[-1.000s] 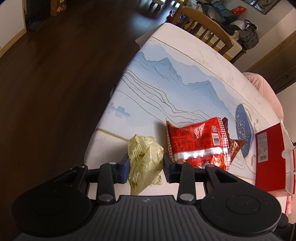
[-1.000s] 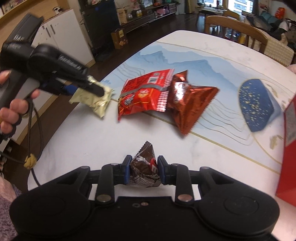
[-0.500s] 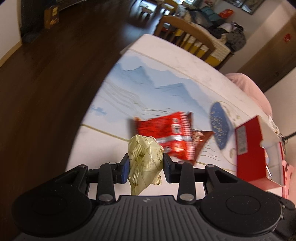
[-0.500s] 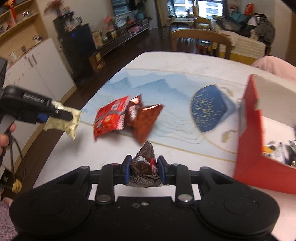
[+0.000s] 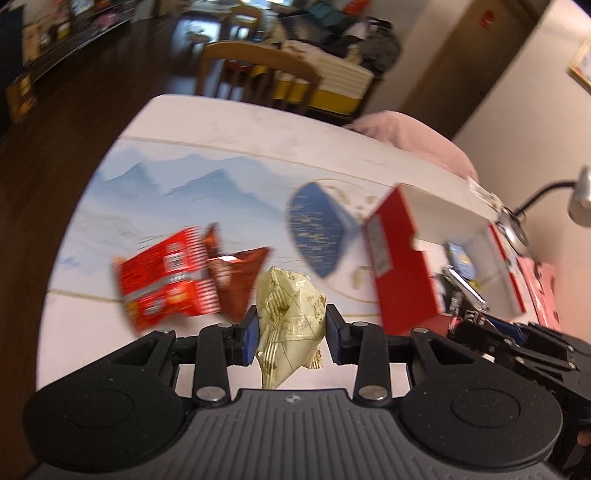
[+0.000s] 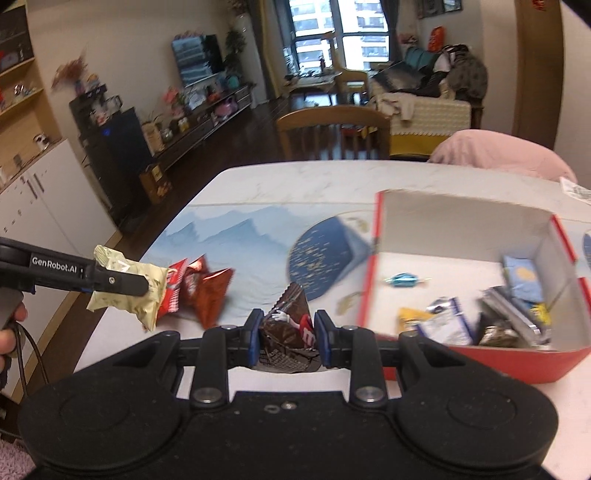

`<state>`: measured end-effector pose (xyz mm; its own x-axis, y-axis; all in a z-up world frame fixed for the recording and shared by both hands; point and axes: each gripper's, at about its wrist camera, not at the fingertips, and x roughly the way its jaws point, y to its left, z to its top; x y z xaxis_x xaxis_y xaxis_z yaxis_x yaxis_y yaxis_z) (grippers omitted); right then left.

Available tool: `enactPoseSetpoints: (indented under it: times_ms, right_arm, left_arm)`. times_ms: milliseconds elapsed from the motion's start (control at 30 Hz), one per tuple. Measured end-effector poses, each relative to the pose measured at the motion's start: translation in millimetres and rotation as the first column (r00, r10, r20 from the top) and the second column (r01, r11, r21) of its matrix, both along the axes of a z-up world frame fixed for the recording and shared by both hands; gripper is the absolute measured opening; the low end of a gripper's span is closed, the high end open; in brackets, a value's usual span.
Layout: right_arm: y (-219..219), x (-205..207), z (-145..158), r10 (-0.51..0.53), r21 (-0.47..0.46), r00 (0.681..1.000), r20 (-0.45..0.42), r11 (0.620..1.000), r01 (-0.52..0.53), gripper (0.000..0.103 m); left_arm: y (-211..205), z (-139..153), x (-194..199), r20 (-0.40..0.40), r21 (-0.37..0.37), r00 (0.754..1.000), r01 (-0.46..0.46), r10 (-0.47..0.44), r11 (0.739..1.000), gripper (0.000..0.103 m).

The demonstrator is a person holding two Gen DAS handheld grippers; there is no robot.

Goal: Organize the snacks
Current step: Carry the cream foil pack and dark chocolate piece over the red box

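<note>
My left gripper [image 5: 291, 334] clamps the gold packet [image 5: 290, 325], my right gripper [image 6: 285, 339] the brown packet [image 6: 290, 325]; the red box [image 6: 373, 280], right of frame, holds several snacks; two red bags [image 6: 195, 291] remain at left.

Dim warm indoor light, daylight via window [image 6: 338, 31]; heavy motion blur left view, fisheye bending at edges
</note>
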<state>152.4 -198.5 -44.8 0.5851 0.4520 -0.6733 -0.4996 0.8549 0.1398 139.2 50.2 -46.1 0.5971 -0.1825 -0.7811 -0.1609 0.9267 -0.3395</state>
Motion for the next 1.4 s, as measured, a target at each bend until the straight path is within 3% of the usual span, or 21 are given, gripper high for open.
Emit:
enactPoseSetpoints:
  times_ms: [300, 733, 1033, 1400]
  right_arm:
    - [-56, 19, 9, -0.056, 0.011, 0.998, 0.034, 0.998, 0.056, 0.028]
    - [-122, 65, -1, -0.133, -0.038, 0.99, 0.044, 0.99, 0.135, 0.028]
    - [-142, 94, -18, -0.159, -0.074, 0.987, 0.015, 0.984, 0.16, 0.028]
    - [-138, 128, -51, -0.149, -0.141, 0.987, -0.054, 0.98, 0.141, 0.028]
  left_arm:
    - [-83, 19, 34, 0.041, 0.05, 0.99, 0.136, -0.139, 0.989, 0.035]
    - [-171, 20, 99, 0.019, 0.094, 0.971, 0.234, -0.237, 0.968, 0.035]
    - [-207, 8, 145, -0.011, 0.124, 0.963, 0.269, -0.27, 0.955, 0.035]
    - [-234, -36, 196, -0.121, 0.169, 0.953, 0.294, -0.276, 0.941, 0.035]
